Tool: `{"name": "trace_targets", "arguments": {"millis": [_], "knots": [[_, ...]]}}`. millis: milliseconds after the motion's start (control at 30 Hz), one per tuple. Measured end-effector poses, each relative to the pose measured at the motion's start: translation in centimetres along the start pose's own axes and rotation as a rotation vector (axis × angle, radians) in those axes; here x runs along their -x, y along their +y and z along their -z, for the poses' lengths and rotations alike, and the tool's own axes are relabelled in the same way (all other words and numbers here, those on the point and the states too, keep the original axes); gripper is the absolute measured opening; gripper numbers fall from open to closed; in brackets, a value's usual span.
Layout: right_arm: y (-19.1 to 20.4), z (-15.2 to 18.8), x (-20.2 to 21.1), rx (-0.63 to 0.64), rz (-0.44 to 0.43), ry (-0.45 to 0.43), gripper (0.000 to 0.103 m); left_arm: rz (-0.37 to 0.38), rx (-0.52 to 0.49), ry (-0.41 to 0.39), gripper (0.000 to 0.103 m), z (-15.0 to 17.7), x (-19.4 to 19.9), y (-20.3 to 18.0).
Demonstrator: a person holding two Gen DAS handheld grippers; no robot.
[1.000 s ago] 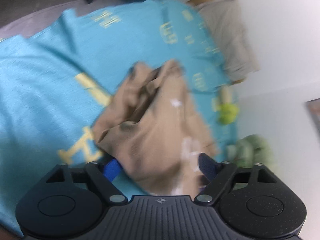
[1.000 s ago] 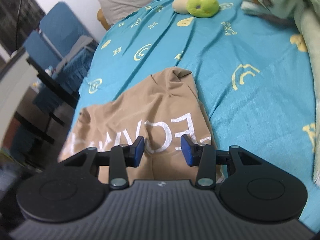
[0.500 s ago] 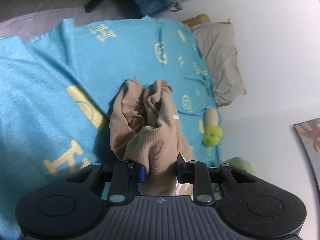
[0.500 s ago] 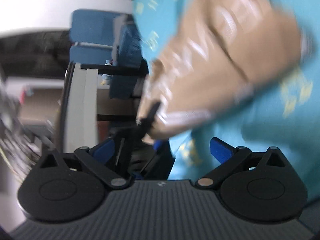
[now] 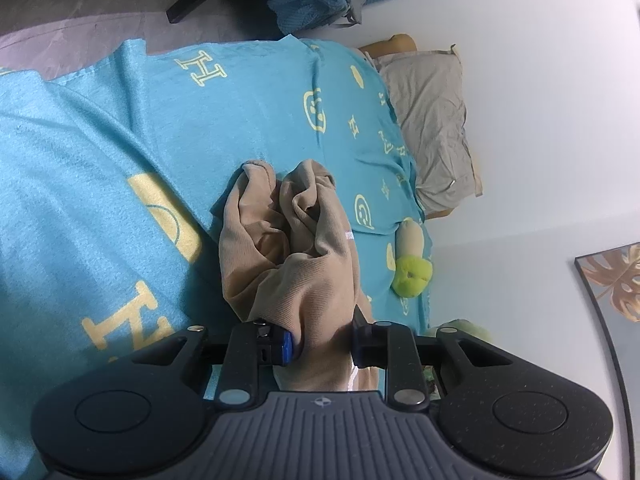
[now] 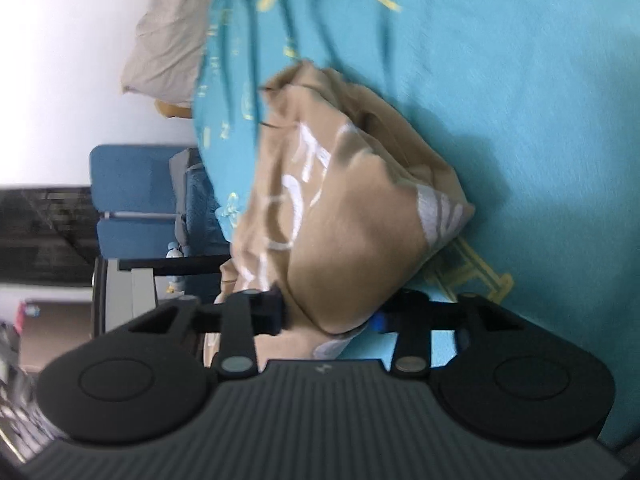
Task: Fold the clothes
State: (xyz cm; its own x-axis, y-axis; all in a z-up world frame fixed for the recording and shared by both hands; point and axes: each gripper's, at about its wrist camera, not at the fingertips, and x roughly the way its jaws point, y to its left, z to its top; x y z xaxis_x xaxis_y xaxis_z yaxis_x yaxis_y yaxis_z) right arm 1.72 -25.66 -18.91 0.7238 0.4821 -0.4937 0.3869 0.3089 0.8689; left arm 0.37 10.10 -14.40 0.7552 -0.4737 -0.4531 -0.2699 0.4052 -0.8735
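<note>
A tan garment with white lettering point(image 5: 296, 248) lies bunched on a turquoise bed sheet point(image 5: 100, 152). My left gripper point(image 5: 322, 342) is shut on a thick fold of the garment, which hangs forward from the jaws in rumpled folds. In the right wrist view the same garment point(image 6: 344, 216) fills the centre, and my right gripper point(image 6: 332, 318) has its jaws on either side of a bundle of the cloth; the view is blurred.
A grey pillow point(image 5: 432, 120) lies at the bed's head by the white wall. A green and cream plush toy point(image 5: 412, 268) lies near it. A blue chair point(image 6: 132, 200) and a dark table stand beside the bed. A framed picture point(image 5: 612, 280) hangs on the wall.
My left gripper has closed on the garment and lifted it into a bunch. My right gripper has swung round, opened wide, and now has its jaws around the cloth.
</note>
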Motion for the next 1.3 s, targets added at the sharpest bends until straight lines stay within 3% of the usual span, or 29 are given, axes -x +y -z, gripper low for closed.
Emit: {"name": "trace_targets", "arguments": {"millis": [167, 267, 400, 500, 700, 867, 967, 1100, 1233, 1300], "knots": [[3.2, -0.1, 3.4, 0.146, -0.013, -0.066, 0.029, 0.029, -0.071, 0.018, 0.026, 0.4, 1.7, -3.2], [4.6, -1.1, 6.5, 0.158, -0.033, -0.093, 0.028, 0.027, -0.077, 0.063, 0.026, 1.0, 2.4, -6.3], [6.0, -3.7, 11.3, 0.160, -0.041, -0.122, 0.028, 0.022, -0.143, 0.110, 0.026, 3.2, 1.8, -12.9], [7.5, -7.5, 15.8, 0.167, -0.068, -0.189, 0.028, 0.058, -0.219, 0.143, 0.026, 6.0, 0.0, -19.3], [12.4, -17.6, 26.5, 0.242, -0.087, -0.380, 0.028, 0.218, -0.337, 0.240, 0.026, 13.1, -6.9, -34.4], [17.7, -26.5, 35.7, 0.342, -0.050, -0.592, 0.028, 0.399, -0.350, 0.357, 0.026, 19.5, -14.8, -46.2], [19.6, -29.9, 39.4, 0.401, -0.019, -0.716, 0.028, 0.494, -0.355, 0.428, 0.026, 23.2, -19.8, -51.9], [19.3, -32.2, 40.7, 0.480, 0.086, -0.818, 0.028, 0.534, -0.436, 0.448, 0.029, 28.1, -25.5, -53.3], [16.1, -32.9, 39.6, 0.530, 0.207, -0.845, 0.028, 0.483, -0.480, 0.510, 0.029, 31.3, -29.0, -49.2], [13.2, -31.6, 38.6, 0.518, 0.238, -0.819, 0.028, 0.449, -0.517, 0.539, 0.029, 32.1, -29.5, -46.7]]}}
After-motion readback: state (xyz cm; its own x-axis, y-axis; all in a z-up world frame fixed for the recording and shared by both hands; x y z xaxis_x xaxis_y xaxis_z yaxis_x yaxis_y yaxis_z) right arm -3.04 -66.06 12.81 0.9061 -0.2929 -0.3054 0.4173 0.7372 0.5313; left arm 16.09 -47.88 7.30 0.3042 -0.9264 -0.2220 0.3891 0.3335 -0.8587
